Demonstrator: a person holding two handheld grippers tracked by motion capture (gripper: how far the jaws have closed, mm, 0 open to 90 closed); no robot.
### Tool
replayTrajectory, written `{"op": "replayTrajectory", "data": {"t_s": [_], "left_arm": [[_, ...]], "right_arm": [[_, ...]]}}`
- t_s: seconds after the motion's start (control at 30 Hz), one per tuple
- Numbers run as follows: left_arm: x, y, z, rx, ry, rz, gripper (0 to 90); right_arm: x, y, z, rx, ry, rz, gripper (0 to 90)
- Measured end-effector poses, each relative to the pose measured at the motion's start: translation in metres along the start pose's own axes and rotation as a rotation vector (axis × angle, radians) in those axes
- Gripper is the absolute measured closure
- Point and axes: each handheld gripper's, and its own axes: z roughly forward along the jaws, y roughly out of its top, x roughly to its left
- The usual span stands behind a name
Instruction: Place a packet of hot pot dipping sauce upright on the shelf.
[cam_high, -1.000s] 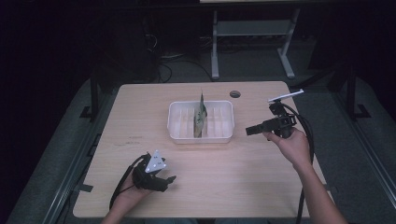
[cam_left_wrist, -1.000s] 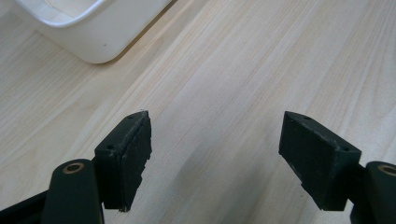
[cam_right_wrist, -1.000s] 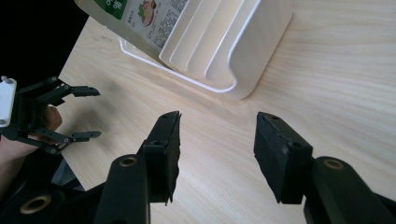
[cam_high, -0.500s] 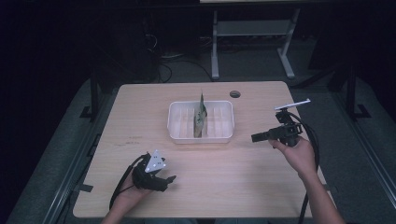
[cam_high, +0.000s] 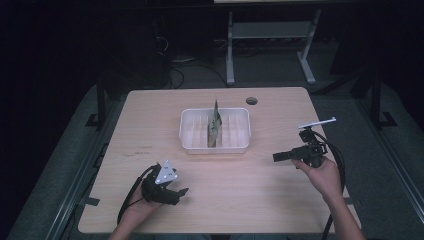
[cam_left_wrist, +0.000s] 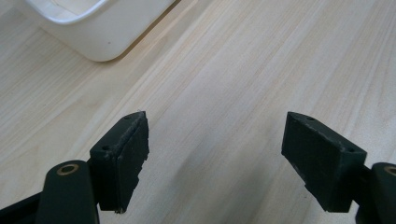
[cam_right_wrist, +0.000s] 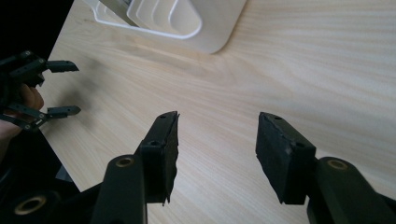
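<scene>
A white slotted tray (cam_high: 215, 148) sits in the middle of the wooden table, and a thin green patterned piece (cam_high: 215, 124) stands upright in one of its slots. My left gripper (cam_high: 181, 192) rests near the front left edge, pointing right. Its jaws are open over bare wood (cam_left_wrist: 215, 149), with a corner of the tray (cam_left_wrist: 100, 32) ahead. My right gripper (cam_high: 276, 157) hovers to the right of the tray, pointing left. It is open with nothing between its pads (cam_right_wrist: 217, 149). The right gripper view also shows the tray (cam_right_wrist: 219, 28) and the left gripper (cam_right_wrist: 65, 88) farther off.
A round cable hole (cam_high: 251, 101) lies in the tabletop behind the tray. A metal stand (cam_high: 270, 35) and loose cables are on the dark floor beyond the table. Bare wood stretches between the tray and the front edge.
My right gripper has moved down and toward the front edge, away from the tray's right side. The left gripper, the tray and the green piece have stayed put.
</scene>
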Motion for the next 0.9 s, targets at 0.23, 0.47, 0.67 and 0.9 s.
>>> {"op": "replayTrajectory", "data": {"t_s": [0.23, 0.47, 0.67, 0.9], "left_arm": [[0.000, 0.000, 0.000, -0.004, 0.005, -0.006, 21.8], [0.000, 0.000, 0.000, -0.008, 0.005, -0.014, 21.7], [0.000, 0.001, 0.000, -0.013, 0.008, -0.009, 21.6], [0.000, 0.001, -0.001, -0.017, 0.007, -0.010, 21.6]], "right_arm": [[-0.007, -0.013, 0.002, -0.002, 0.008, 0.009, 47.7], [-0.016, -0.025, 0.007, 0.001, 0.012, 0.026, 47.6], [-0.018, -0.032, 0.011, -0.001, 0.019, 0.032, 47.6], [-0.015, -0.041, 0.014, -0.003, 0.022, 0.013, 46.8]]}}
